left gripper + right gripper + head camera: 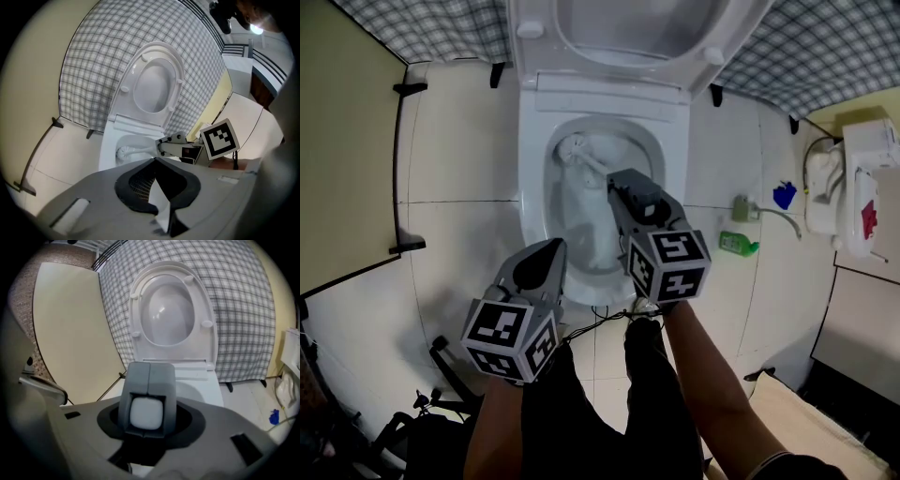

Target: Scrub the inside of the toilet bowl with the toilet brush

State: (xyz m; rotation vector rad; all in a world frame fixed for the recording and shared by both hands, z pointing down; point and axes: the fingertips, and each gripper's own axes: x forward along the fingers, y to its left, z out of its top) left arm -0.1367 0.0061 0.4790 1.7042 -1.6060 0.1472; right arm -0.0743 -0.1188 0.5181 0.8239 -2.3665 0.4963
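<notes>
At the far left stands a beige panel point(342, 141), with white floor tiles point(455, 244) between it and the toilet. Near the person, left of centre, the left gripper point(546, 251) hangs over the near left rim of the toilet bowl point(534, 141). Its jaws taper together to a point with nothing between them, and it touches neither the rim nor the brush.

The toilet sits in the middle with its lid point(628, 28) raised against a checked wall covering point(422, 28). The toilet brush point(581, 155) is inside the bowl. Its bristled head lies at the far left of the bowl's inner wall, and its white handle slants near and right up to the right gripper point(617, 183). In the left gripper view the brush point(126, 151) shows low in the bowl below the open lid point(152, 86).

The right gripper is over the right half of the bowl, clamped on the handle. In the right gripper view point(146, 394) the white end of the brush point(146, 412) sits squeezed between the two grey jaws, with the lid point(171, 310) straight ahead.

Right of the toilet, a green bottle point(738, 244) lies on the floor, and a small blue thing point(784, 195) lies farther right beside it.
</notes>
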